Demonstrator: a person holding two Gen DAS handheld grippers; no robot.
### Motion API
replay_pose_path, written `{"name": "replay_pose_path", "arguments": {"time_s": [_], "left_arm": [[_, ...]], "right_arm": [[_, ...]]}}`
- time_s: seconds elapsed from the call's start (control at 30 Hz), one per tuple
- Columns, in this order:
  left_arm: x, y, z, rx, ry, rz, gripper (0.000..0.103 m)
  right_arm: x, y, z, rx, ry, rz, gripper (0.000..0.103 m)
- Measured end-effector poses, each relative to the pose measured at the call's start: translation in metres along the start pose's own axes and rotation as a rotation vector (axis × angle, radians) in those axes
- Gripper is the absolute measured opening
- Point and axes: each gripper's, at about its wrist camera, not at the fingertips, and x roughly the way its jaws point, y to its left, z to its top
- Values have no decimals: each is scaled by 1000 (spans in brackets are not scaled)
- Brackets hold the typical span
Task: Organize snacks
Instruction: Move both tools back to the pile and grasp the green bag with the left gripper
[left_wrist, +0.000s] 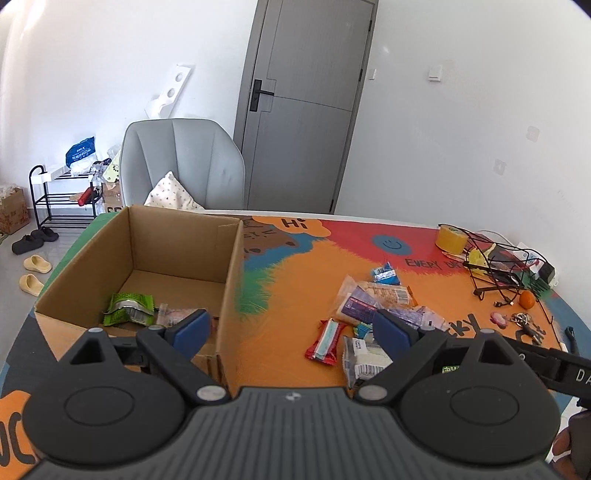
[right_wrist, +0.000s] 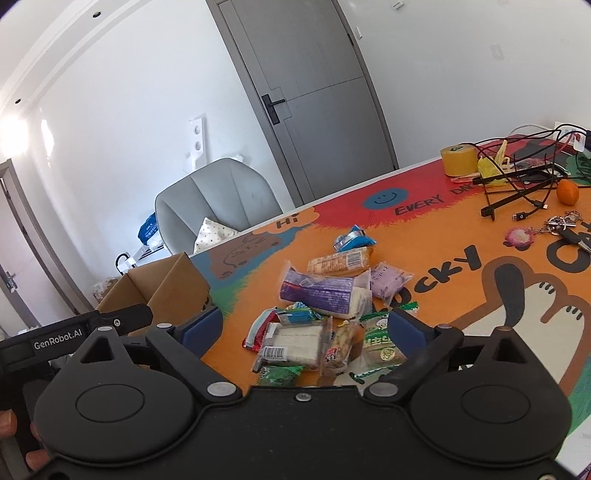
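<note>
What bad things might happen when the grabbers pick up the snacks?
The snacks lie piled and overlapping, so the open right gripper might pinch two or knock one away. Soft ones like the sandwich might get squashed. The box wall is tall, so a snack could catch its rim.

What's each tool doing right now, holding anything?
Left tool: open, holding nothing, above the cardboard box edge.
Right tool: open, empty, over the snack pile.

Grey chair (left_wrist: 184, 162), tape roll (left_wrist: 451, 237), orange (left_wrist: 527, 299).
</note>
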Motion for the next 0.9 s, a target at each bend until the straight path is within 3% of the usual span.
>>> {"name": "replay_pose_path", "arguments": {"time_s": [0.73, 0.9], "left_arm": [[51, -37, -45, 50, 136, -92, 91], [64, -44, -53, 43, 160, -108, 78]], "right_arm": [[30, -45, -25, 38, 47, -101, 95], [39, -48, -30, 35, 56, -113, 83]]}}
